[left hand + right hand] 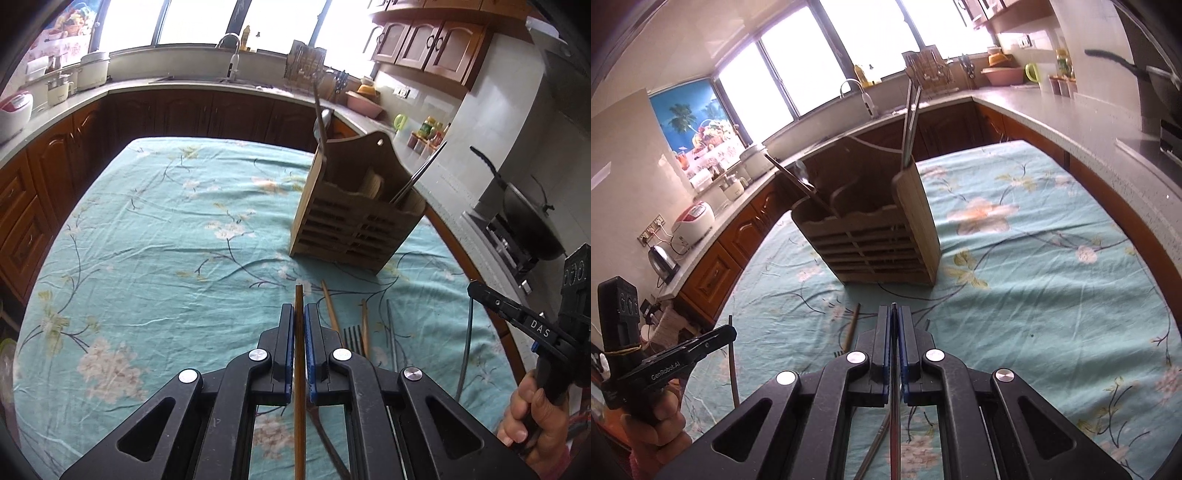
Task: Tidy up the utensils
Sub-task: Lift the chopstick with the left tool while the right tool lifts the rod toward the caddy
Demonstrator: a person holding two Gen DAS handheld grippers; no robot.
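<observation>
Left wrist view: left claw (299, 314) pinching a wooden chopstick (300, 406) between the blue pads (287, 354), stick running straight up the middle and poking out a bit past the tips. Just to the right on the teal floral tablecloth (155, 236): another wooden chopstick (331, 310), a fork (352, 334) with tines pointing away, a shorter wooden stick (365, 325), and a metal chopstick (390, 332), all lying roughly parallel. Beyond them, a wooden utensil holder (354, 225) standing on the tabletop, slatted front, split into compartments. A spoon (320, 122) and a dark handle sticking out of its left compartment, a pair of metal chopsticks (419, 175) leaning out of the right one. Something pale in the middle compartment, can't tell what. Right claw (480, 291) visible at the far right edge, held by a hand (532, 417).

Right wrist view: right claw (894, 317) clamped on a thin metal chopstick (894, 424), pads pressed almost together around it. Utensil holder (871, 243) straight ahead, near the claw tips but apart. Left claw (716, 338) off to the lower left, the wooden stick (733, 365) in its grip. One wooden chopstick (851, 328) lying on the cloth between the two claws.
</observation>
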